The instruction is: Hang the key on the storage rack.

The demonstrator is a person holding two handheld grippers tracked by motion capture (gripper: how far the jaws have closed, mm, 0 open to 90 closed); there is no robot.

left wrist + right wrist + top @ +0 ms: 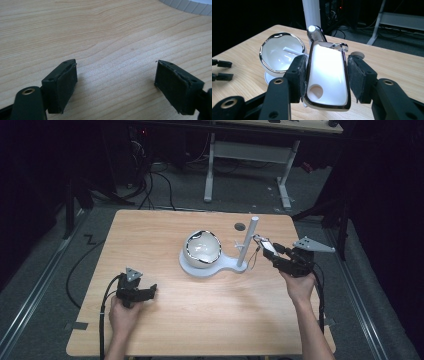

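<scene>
- Handset piece, white glossy plastic with a chrome-edged rim and a round hole near one end (327, 75): clamped across its width between the pads of the right gripper (274, 254), held off the wood above the right side of the table, just beside the white upright post (248, 241). The grip by the flat sides probably keeps the chrome hook end free to meet the post.
- Right gripper: jaws drawn narrow onto the handset piece, both pads pressing its edges; grey three-cornered plate on top.
- Stand, white plastic, round ribbed base joined to a smaller foot that bears the post (226, 266): sits near the middle of the table, towards the far edge.
- Bowl-shaped white shell with chrome rim (201, 248): rests tilted on the round base, its opening turned up and to the near side, likely to leave the inside reachable.
- Left gripper (148, 291): jaws spread wide, nothing between them, resting low near the table's near-left corner, apparently parked clear of the work.
- Table, light wood-grain top (210, 320): round grommet hole near the far edge.
- Markings: no brand, label or writing legible on any item.
</scene>
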